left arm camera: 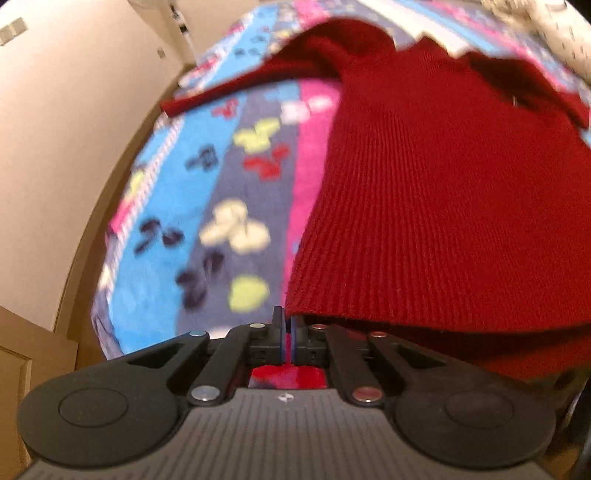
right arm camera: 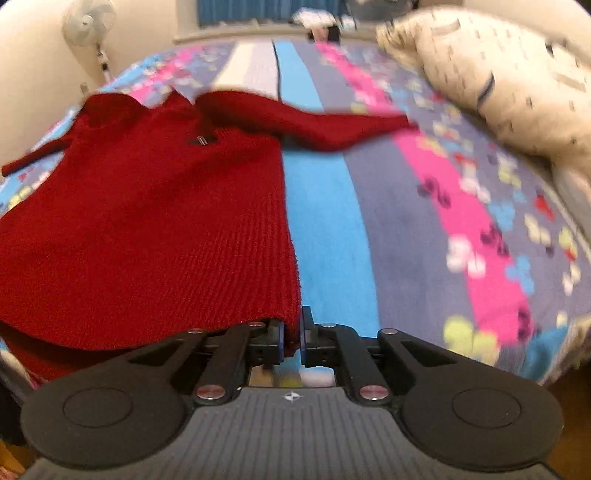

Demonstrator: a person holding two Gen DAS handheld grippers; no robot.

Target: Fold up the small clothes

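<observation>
A small dark red knit sweater [left arm camera: 443, 184] lies on a bed, hem towards me, sleeves spread at the far end. My left gripper [left arm camera: 287, 325] is shut on the hem's left corner. In the right wrist view the same sweater [right arm camera: 147, 229] fills the left half, one sleeve [right arm camera: 332, 125] stretched to the right. My right gripper [right arm camera: 292, 334] is shut on the hem's right corner, red fabric pinched between its blue pads. Both corners are lifted slightly off the bedspread.
The bed has a striped blue, pink and grey bedspread [right arm camera: 424, 221] with butterfly prints. A white patterned pillow [right arm camera: 498, 74] lies at the far right. A standing fan [right arm camera: 88, 26] and wall are at the left. A wall and wooden trim [left arm camera: 74, 147] flank the bed's left side.
</observation>
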